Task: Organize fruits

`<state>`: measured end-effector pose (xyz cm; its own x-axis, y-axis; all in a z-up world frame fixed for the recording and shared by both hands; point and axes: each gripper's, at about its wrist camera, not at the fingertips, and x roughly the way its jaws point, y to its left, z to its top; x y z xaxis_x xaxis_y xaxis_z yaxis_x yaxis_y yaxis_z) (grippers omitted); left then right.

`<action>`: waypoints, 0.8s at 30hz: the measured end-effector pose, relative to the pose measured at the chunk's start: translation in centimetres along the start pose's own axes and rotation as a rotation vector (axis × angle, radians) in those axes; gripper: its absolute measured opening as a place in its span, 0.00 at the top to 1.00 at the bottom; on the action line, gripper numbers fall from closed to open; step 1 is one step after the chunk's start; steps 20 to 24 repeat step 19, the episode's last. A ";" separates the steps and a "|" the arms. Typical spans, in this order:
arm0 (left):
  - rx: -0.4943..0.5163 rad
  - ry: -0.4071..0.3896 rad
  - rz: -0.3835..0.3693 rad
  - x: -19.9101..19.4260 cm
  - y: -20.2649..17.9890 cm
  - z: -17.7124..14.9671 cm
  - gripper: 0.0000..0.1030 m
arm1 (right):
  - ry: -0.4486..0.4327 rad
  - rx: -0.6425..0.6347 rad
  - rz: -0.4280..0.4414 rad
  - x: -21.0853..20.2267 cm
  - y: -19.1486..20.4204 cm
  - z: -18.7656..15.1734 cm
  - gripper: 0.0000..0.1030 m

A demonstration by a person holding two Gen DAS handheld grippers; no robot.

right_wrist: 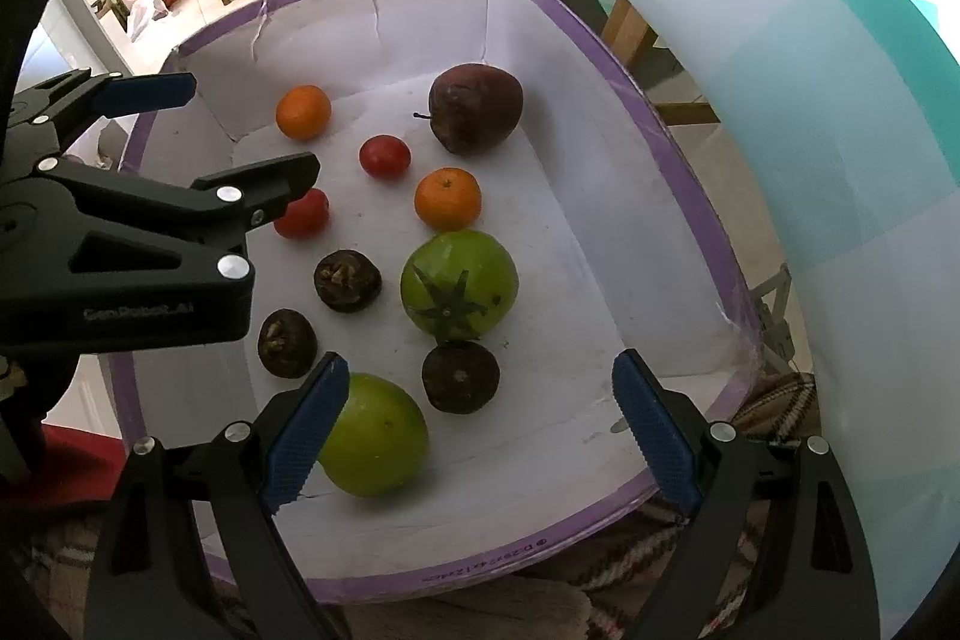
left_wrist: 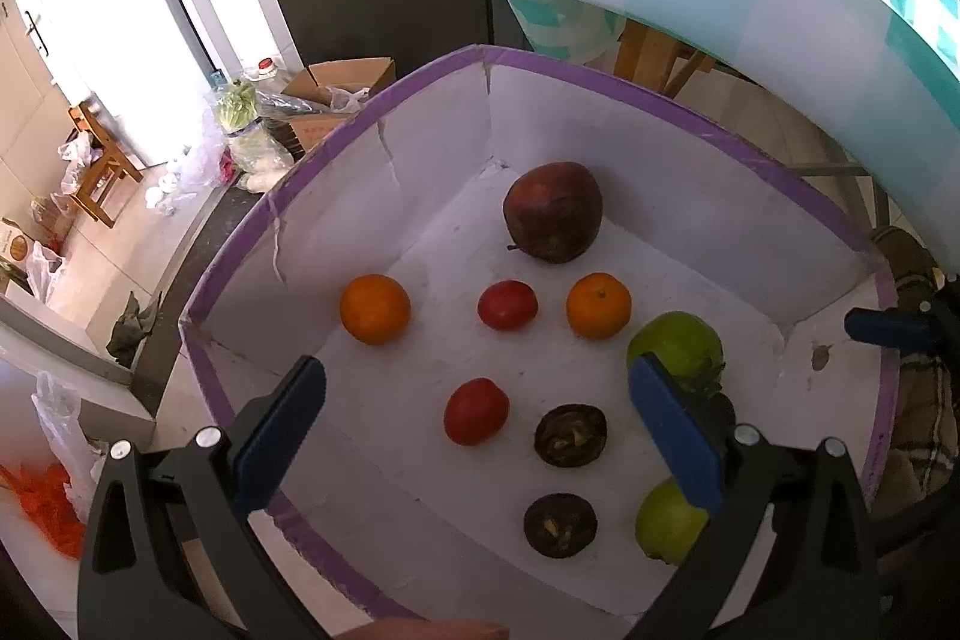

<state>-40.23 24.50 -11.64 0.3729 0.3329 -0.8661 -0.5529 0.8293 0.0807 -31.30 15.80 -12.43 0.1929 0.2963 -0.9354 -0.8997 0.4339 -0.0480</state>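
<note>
Green tomato (right_wrist: 372,436) sits in the lower centre of the right wrist frame, touching the right gripper's (right_wrist: 480,430) left pad; jaws spread wide, empty. Left gripper (left_wrist: 480,430) hovers wide open over the white box (left_wrist: 660,94), farther off.

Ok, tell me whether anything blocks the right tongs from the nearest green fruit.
Nothing visible does. The right tongs hang open above the box, and the green fruit lies just beside their left finger. A dark fruit sits close behind it, apart from it.
</note>
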 end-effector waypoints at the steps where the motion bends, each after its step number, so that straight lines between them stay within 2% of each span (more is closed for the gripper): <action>1: 0.003 0.001 0.003 0.0 0.0 0.0 0.02 | -0.001 -0.001 0.001 -0.1 0.0 0.0 0.16; 7: 0.021 0.020 0.030 0.4 -0.1 0.1 0.02 | -0.020 -0.001 0.013 -0.8 -0.1 -0.1 0.16; 11: 0.035 0.010 0.099 0.2 -0.1 -0.1 0.02 | -0.044 -0.002 0.025 -1.6 -0.2 -0.2 0.16; 13: 0.046 0.025 0.100 0.0 -0.2 0.1 0.02 | -0.066 -0.003 0.028 -2.4 -0.3 -0.2 0.16; 16: 0.045 0.027 0.117 -0.7 -0.4 0.8 0.02 | -0.148 -0.022 0.034 -5.4 -0.5 -0.3 0.16; 19: 0.043 -0.051 0.171 -3.1 -1.4 2.6 0.02 | -0.283 -0.007 0.032 -10.4 -1.9 -0.6 0.16; 24: 0.043 -0.051 0.171 -3.1 -1.4 2.6 0.02 | -0.283 -0.007 0.032 -10.4 -1.9 -0.6 0.16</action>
